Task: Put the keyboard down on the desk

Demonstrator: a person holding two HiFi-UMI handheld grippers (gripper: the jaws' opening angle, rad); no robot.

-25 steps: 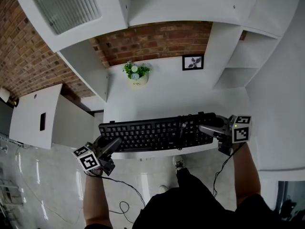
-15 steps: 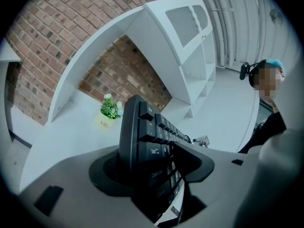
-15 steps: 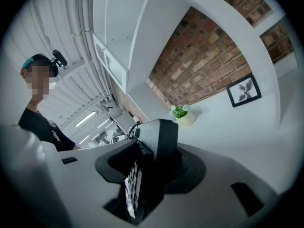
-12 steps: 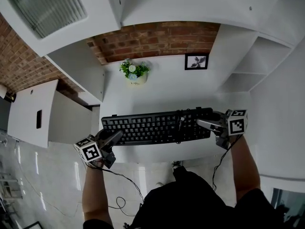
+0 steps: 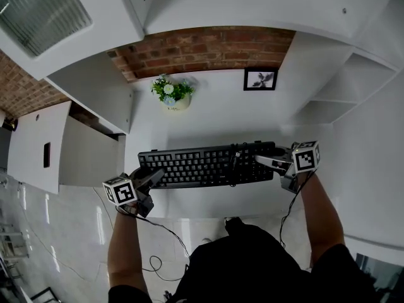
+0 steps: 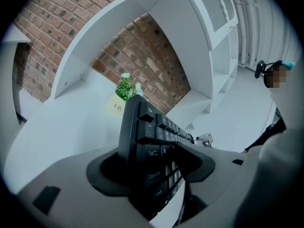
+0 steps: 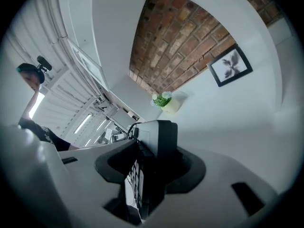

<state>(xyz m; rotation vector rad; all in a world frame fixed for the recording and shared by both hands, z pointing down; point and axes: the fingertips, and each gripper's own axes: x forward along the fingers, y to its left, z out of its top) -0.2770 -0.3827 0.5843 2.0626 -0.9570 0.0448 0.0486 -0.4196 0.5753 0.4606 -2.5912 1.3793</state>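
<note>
The black keyboard [image 5: 202,166] lies flat across the near part of the white desk [image 5: 208,122]. My left gripper [image 5: 154,177] stands at its left end with the jaws opening. That end of the keyboard [image 6: 142,141] is still between them, with a dark gap along its underside. My right gripper [image 5: 262,161] is shut on the right end, where the keyboard's edge [image 7: 159,146] sits clamped between both jaws. The keyboard's cable [image 5: 235,163] lies over the keys near the right side.
A small potted plant [image 5: 169,92] and a framed picture [image 5: 260,79] stand at the back of the desk against the brick wall. White shelving [image 5: 341,100] flanks the right side and a white cabinet [image 5: 38,150] the left. A cable [image 5: 165,232] trails over the floor.
The keyboard has moved from overhanging the desk's front edge to lying fully on the desk, farther in. Both grippers went with it at its ends.
</note>
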